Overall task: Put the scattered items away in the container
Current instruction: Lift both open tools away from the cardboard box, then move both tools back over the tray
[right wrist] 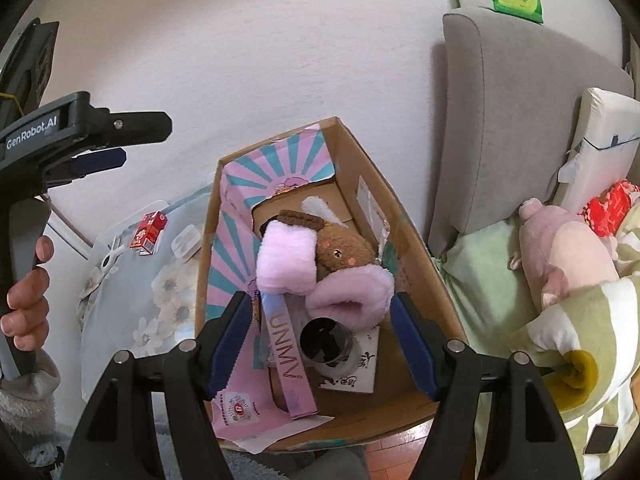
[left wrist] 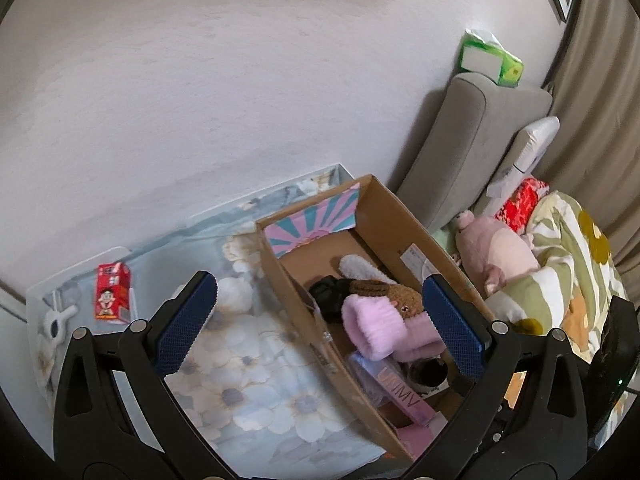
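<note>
Below: my cardboard box (right wrist: 416, 280) sits on the floral bedsheet (left wrist: 256, 376), against a white wall (left wrist: 200, 80).
Claws: my left claw (left wrist: 316, 320) and right claw (right wrist: 318, 340) both gape, empty.

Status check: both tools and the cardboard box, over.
Left tool open, empty. Right tool open, empty, above brown cardboard box. Fluffy pink slippers already inside; small red carton still out on floral sheet. Nothing in the way.
</note>
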Motion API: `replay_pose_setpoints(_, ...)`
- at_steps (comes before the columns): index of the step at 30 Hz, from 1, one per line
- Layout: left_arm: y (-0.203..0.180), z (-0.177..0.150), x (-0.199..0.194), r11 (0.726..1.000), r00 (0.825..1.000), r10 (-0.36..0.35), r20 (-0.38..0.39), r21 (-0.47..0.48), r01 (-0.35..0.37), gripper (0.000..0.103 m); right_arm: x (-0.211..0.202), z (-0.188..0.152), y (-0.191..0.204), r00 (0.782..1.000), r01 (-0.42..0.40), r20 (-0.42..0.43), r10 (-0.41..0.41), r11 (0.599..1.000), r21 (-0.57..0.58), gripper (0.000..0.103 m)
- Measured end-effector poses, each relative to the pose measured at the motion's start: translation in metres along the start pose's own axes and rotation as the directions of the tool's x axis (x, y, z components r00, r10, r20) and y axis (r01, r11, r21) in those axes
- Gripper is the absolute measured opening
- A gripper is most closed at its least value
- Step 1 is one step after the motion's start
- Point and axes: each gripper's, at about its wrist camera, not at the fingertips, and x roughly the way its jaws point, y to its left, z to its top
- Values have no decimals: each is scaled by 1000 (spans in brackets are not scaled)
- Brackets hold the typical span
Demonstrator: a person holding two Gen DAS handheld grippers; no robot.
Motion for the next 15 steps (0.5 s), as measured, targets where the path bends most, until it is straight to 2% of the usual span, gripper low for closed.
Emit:
replay_pose_setpoints(10,38,-5,-28,995,998,54,35,-80,-51,102,2,1,20,1000,-27,5,28,998,-58,67)
replay_pose_setpoints(15,66,-12,-40,986,993,109,44,-132,-103,102,5,1,30,999,-32,2,32,995,-90,67)
